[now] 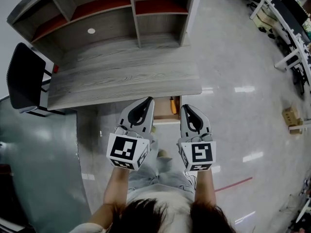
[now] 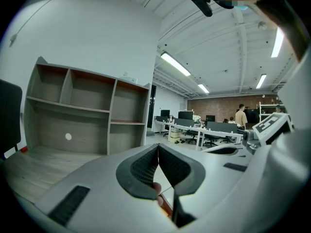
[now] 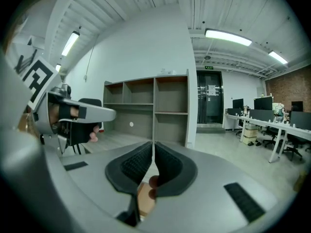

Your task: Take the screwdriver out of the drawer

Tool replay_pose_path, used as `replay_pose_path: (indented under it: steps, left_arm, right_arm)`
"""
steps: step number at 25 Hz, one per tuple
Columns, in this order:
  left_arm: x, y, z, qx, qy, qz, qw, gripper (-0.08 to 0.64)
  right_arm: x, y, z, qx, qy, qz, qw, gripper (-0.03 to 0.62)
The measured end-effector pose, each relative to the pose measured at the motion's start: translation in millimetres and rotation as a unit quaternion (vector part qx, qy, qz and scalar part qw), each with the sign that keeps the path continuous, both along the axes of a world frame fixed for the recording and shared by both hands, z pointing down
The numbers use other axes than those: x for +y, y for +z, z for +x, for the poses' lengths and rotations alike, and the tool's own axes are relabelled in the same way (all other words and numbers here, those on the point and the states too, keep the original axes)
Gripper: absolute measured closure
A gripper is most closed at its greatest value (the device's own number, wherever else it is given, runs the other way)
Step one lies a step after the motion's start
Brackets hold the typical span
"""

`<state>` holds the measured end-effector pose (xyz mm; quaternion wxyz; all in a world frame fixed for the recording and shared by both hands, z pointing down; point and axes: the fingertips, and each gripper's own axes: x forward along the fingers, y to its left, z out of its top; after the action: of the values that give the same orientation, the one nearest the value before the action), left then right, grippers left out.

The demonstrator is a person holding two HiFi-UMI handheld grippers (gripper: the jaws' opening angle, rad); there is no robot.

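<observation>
The orange screwdriver (image 1: 172,105) is lying in the open drawer (image 1: 162,111) under the desk (image 1: 121,76), with its long axis running front to back. I cannot tell which end is the tip. The left gripper (image 1: 148,102) and right gripper (image 1: 186,108) are hovering just before the drawer, each with its fingers pressed together and holding nothing.

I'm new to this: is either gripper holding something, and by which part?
Nothing. Left gripper and right gripper are shut, empty; the screwdriver lies in the drawer.
</observation>
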<state>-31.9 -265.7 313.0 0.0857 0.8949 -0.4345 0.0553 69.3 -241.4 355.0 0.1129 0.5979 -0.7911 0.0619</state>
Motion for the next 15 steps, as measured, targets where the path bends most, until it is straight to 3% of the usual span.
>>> replay_pose_path:
  steps: [15]
  left_arm:
    - [-57.6,78.6,6.0,0.007,0.013,-0.045,0.9989,0.541]
  right_arm:
    - [-52.5,89.2,-5.0,0.001,0.000,-0.085,0.996,0.563]
